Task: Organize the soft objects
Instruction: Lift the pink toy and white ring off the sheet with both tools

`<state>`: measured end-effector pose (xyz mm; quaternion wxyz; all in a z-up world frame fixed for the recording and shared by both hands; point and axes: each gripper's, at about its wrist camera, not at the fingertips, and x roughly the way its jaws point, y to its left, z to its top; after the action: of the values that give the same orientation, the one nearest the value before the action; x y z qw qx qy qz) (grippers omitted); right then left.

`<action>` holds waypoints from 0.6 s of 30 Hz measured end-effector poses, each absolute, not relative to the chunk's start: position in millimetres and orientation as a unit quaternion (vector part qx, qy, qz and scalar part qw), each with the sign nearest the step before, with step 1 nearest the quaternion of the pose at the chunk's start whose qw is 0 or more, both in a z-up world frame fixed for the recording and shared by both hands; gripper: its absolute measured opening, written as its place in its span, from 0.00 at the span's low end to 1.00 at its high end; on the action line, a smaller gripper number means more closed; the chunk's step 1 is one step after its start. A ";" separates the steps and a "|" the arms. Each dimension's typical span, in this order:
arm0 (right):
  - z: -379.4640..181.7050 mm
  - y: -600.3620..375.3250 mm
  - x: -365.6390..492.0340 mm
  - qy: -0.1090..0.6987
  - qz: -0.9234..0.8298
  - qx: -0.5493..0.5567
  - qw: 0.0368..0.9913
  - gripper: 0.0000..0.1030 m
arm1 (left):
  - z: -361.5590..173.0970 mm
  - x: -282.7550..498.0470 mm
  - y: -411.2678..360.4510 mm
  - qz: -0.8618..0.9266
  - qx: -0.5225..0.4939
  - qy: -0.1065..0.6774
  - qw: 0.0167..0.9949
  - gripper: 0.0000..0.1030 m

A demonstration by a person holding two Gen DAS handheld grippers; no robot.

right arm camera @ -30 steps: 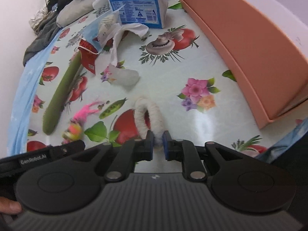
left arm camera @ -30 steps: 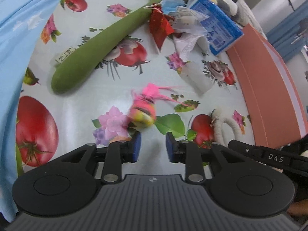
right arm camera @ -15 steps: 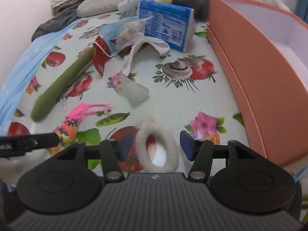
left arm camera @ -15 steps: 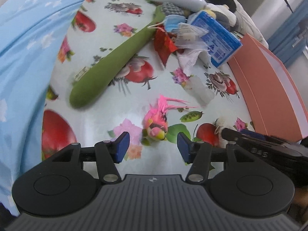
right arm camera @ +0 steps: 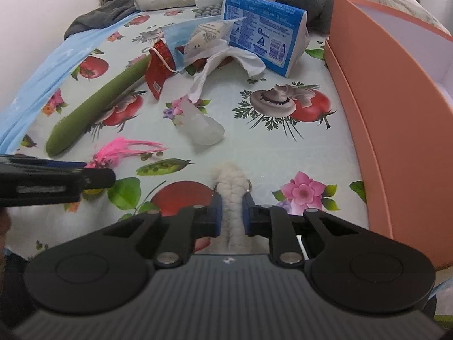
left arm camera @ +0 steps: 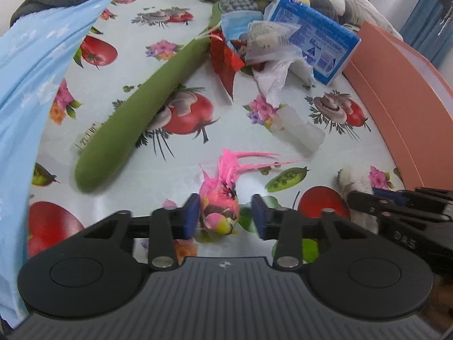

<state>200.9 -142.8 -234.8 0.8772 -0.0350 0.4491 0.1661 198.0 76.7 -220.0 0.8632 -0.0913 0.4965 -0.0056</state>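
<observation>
My left gripper [left arm camera: 223, 216] is open, its jaws on either side of a small pink feathered toy [left arm camera: 222, 198] lying on the flowered tablecloth; the left pad touches it, the right stands off. The toy's feathers also show in the right wrist view [right arm camera: 124, 148]. My right gripper [right arm camera: 230, 212] is shut on a white fluffy ring [right arm camera: 230, 195], squeezing it flat. The ring's end shows in the left wrist view [left arm camera: 354, 177].
An orange box [right arm camera: 396, 113] stands along the right. A long green plush [left arm camera: 141, 107], a clear soft lump [right arm camera: 201, 126], red packet [left arm camera: 225, 56], white tissue, face mask and blue pack [right arm camera: 263, 31] lie further back. Blue cloth [left arm camera: 22, 85] covers the left side.
Both grippers opened half a second ago and came forward. The right has closed on the white ring. The left jaws have narrowed around the pink toy.
</observation>
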 end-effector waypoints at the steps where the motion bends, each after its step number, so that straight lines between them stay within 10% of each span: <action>1: -233.3 -143.8 199.5 0.449 0.168 -0.035 0.877 0.17 | -220.9 197.8 75.7 -0.004 -0.094 0.495 0.864 0.32; 18: -152.5 -177.5 143.7 0.373 0.165 -0.005 0.913 0.17 | -128.5 137.1 40.7 -0.026 -0.141 0.423 0.895 0.32</action>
<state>143.7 -177.4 -152.5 0.9133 -0.0052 0.3725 0.1647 137.1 40.7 -128.5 0.8948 -0.1409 0.4228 -0.0257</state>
